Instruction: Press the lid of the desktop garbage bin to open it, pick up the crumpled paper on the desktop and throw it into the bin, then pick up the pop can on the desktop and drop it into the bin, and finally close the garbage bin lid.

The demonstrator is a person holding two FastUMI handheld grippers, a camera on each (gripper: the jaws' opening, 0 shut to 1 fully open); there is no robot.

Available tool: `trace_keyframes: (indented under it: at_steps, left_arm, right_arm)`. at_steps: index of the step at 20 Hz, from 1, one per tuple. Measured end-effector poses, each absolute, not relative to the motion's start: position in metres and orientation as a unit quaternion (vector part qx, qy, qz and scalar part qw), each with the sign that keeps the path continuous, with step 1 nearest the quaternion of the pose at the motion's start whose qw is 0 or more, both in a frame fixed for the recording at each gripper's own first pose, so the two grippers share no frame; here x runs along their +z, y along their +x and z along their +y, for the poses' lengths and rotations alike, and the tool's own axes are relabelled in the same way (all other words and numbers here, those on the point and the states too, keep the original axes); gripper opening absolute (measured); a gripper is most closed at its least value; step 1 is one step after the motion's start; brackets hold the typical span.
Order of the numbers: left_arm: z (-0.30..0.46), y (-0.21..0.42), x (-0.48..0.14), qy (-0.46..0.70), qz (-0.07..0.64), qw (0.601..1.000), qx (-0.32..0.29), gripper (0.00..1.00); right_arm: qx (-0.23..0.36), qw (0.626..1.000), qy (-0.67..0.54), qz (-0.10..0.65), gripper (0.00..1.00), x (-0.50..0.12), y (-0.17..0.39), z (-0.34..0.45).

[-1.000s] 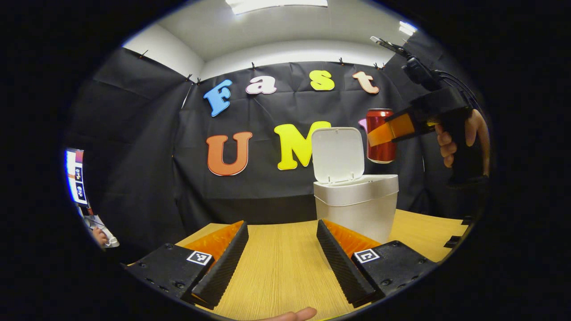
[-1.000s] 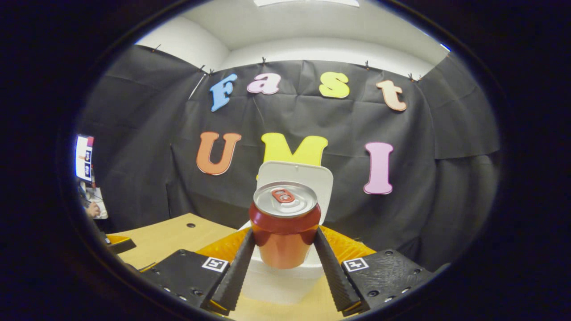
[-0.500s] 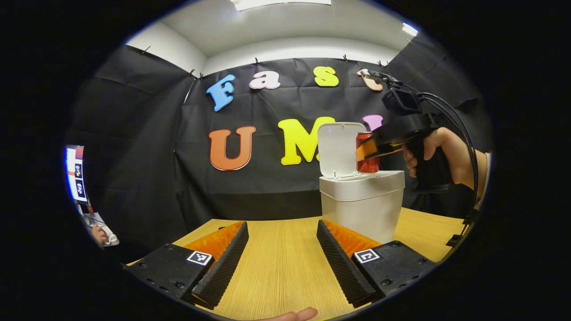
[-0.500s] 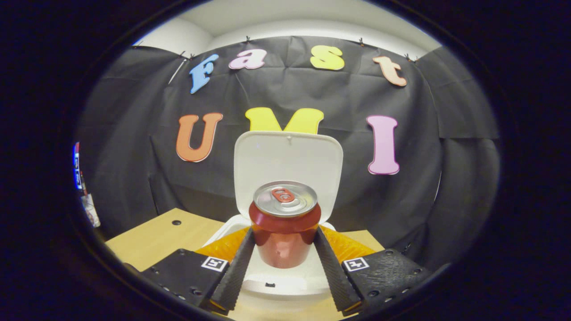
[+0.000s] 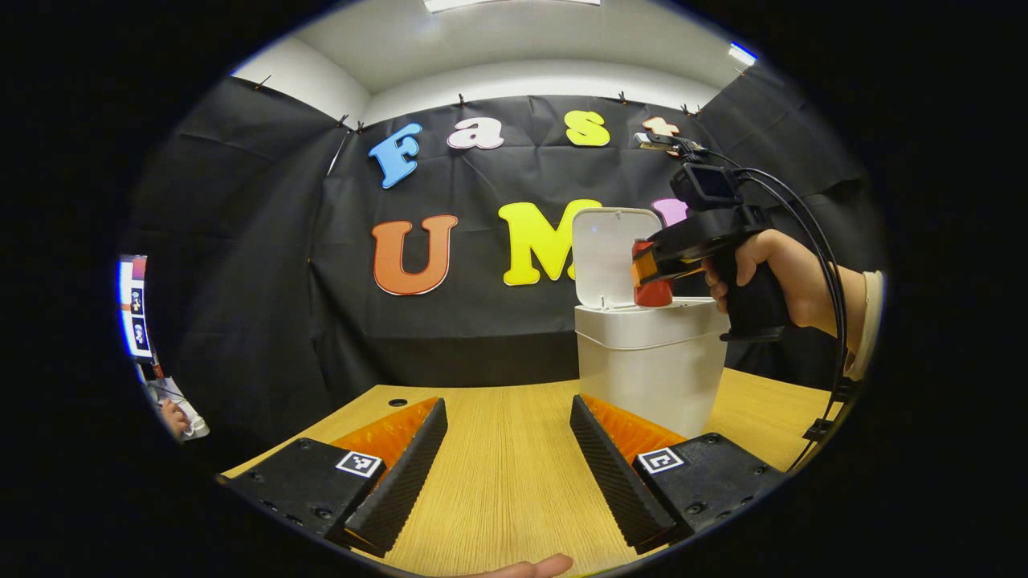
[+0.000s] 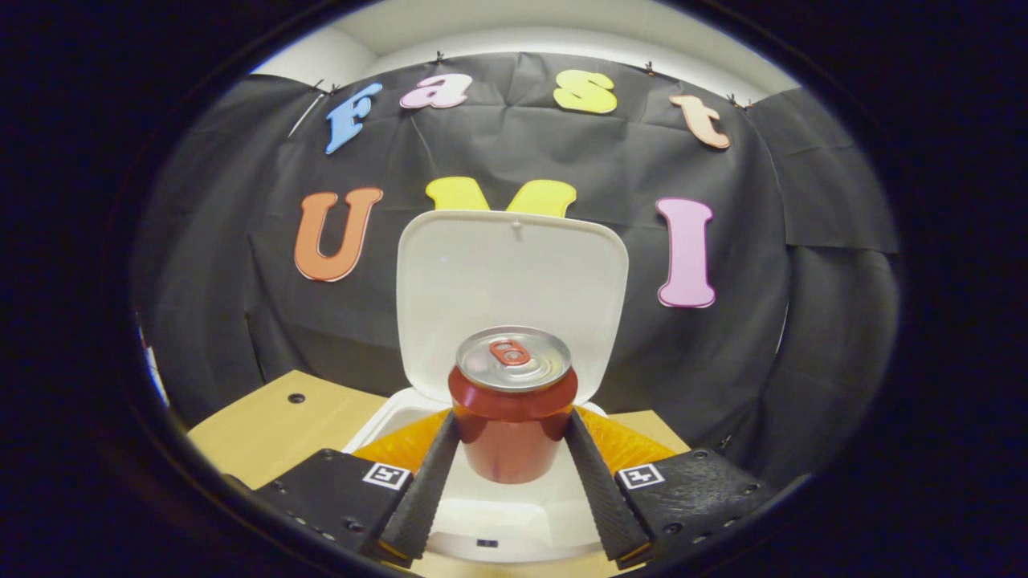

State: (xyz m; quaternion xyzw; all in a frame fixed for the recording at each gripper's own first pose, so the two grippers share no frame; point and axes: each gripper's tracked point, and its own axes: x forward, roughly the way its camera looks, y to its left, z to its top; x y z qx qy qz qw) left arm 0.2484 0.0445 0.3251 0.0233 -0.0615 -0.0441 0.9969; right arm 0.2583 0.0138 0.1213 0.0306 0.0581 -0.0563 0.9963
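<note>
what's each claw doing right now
Left claw: open, empty, low over the table.
Right claw: shut on the pop can, above the open bin.

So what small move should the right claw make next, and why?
Probably open the right claw and let go. It grips the pop can upright, right over the open garbage bin, whose lid stands raised behind it. The can should fall straight in.
</note>
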Motion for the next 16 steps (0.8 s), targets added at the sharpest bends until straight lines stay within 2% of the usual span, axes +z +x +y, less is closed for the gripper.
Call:
trace_keyframes:
  at_steps: [6,11,12,13,14,16]
  left_arm:
    - [0.048,0.249,0.326,0.027,-0.066,0.996,-0.044,0.99]
    - [0.051,0.251,0.323,0.020,-0.060,0.997,-0.045,0.99]
    - [0.052,0.251,0.322,0.018,-0.058,0.997,-0.044,0.99]
    - [0.054,0.252,0.321,0.015,-0.056,0.997,-0.041,0.99]
    - [0.055,0.253,0.320,0.014,-0.054,0.998,-0.040,1.00]
    - [0.053,0.252,0.320,0.015,-0.054,0.998,-0.041,0.99]
  right_arm:
    - [-0.047,0.995,0.040,0.081,0.82,0.107,0.266,0.021]
    - [-0.059,0.997,0.007,0.052,0.97,0.126,0.263,0.015]
    - [-0.059,0.997,0.013,0.047,0.92,0.130,0.260,0.015]
    - [-0.056,0.997,0.022,0.047,0.97,0.133,0.258,0.017]
    - [-0.052,0.997,0.030,0.046,0.95,0.137,0.255,0.019]
    - [-0.052,0.997,0.034,0.034,0.97,0.152,0.251,0.019]
